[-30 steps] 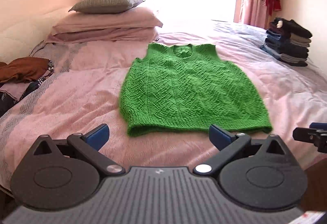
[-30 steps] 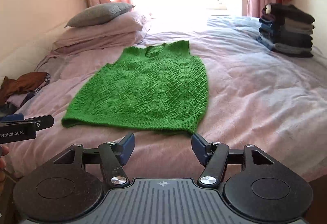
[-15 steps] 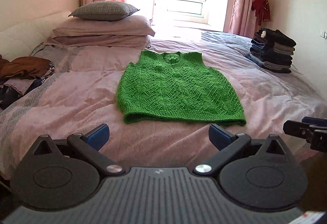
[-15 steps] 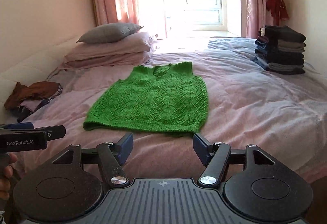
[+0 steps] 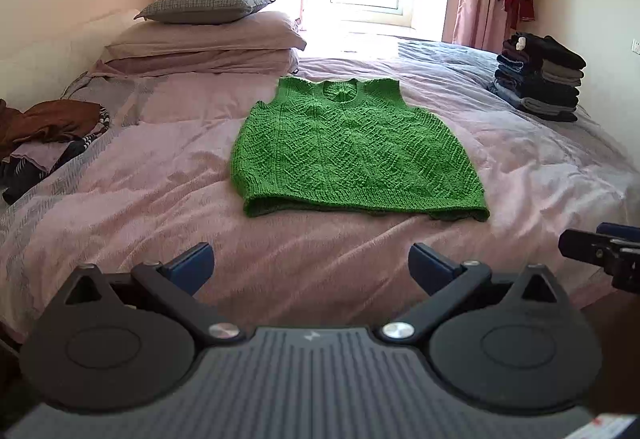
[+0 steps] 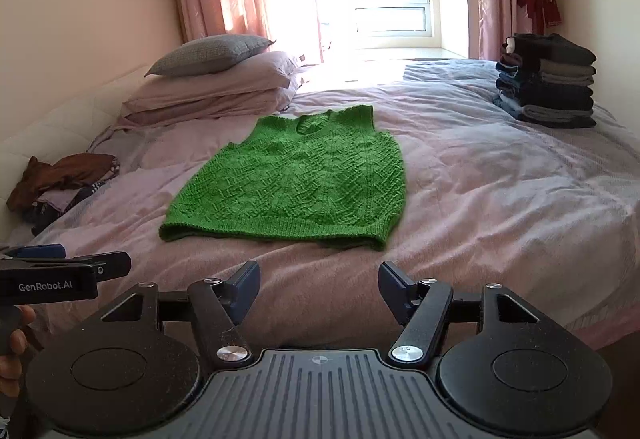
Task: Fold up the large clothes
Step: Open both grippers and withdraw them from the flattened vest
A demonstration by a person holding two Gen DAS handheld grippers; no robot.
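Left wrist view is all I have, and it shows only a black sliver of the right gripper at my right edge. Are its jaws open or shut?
Observer: Open. In the right wrist view the right gripper has its blue pads wide apart with nothing between them.
Operator: Is it over the green knitted vest?
Observer: No. The green knitted vest lies flat beyond its fingertips, with a strip of pink bedspread in between.
Operator: Anything about my left gripper that I can't see?
Observer: The right view shows the left gripper from the side, level with the right one, and a hand holding its handle from below.
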